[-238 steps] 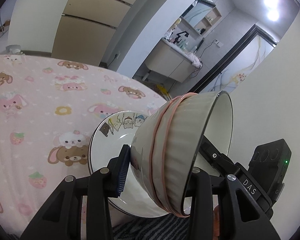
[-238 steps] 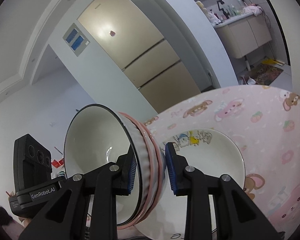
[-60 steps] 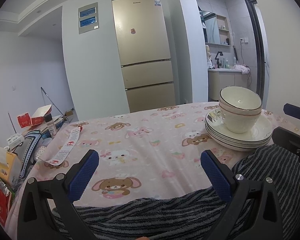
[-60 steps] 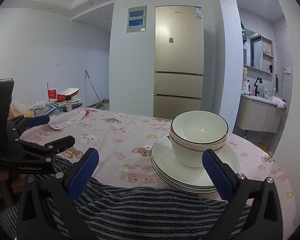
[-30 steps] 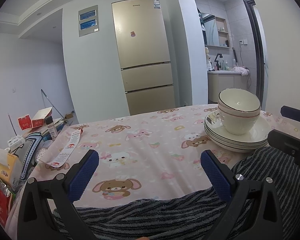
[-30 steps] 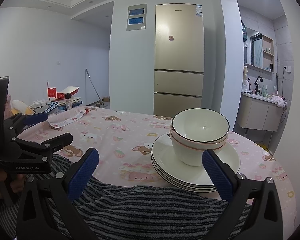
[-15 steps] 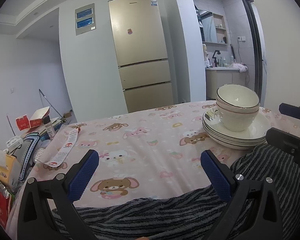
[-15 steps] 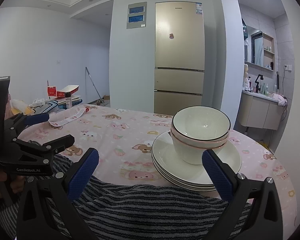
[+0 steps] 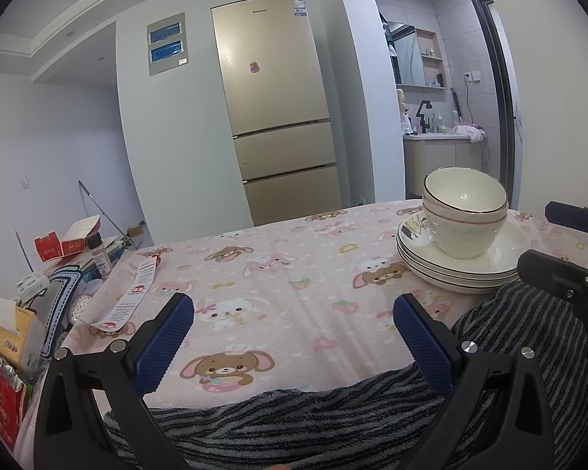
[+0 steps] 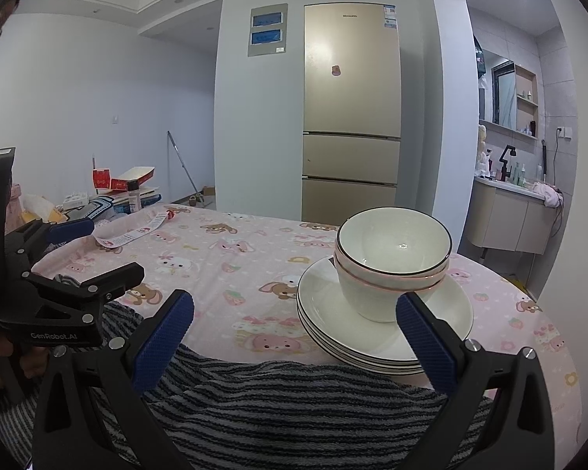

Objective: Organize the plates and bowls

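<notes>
Two nested bowls (image 10: 392,262) sitting on a stack of plates (image 10: 384,333) at the right side of the desk (image 9: 278,286), left gripper (image 9: 294,337) and right gripper (image 10: 294,337) both spread wide, empty, hanging back over striped fabric (image 10: 278,403)

My right claw (image 10: 294,337) gapes empty; stacked bowls (image 10: 392,262) sit on stacked plates (image 10: 325,313) on the surface (image 10: 223,266), just ahead.
</notes>
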The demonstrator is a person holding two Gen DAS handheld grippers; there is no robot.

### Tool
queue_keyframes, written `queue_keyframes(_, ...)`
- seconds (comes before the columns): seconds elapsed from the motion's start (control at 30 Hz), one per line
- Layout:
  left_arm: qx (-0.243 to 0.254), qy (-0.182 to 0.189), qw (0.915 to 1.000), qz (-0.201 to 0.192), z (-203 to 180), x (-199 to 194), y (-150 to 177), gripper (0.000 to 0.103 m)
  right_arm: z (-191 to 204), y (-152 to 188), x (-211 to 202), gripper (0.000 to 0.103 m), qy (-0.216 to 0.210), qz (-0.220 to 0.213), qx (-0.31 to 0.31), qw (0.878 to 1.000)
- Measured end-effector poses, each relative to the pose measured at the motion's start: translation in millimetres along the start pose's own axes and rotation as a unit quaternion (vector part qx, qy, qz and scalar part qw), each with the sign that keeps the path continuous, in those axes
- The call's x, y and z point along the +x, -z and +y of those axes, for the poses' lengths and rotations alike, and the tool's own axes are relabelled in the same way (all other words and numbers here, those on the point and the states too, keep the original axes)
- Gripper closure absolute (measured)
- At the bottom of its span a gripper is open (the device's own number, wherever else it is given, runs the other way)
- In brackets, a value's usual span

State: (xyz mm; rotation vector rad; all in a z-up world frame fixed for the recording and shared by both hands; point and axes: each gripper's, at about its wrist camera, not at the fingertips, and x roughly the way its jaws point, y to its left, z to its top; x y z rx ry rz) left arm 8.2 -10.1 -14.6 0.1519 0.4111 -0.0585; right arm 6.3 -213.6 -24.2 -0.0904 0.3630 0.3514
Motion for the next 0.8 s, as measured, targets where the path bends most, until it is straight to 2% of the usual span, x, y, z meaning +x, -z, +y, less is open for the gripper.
queue_keyframes(0.8, -0.003, 0.0, 1.0, -0.001, 2.9, -1.2, -1.2, 0.0, -0.9, 0.0, -0.6, 0.0, 0.001, 0.0, -0.003, 1.0)
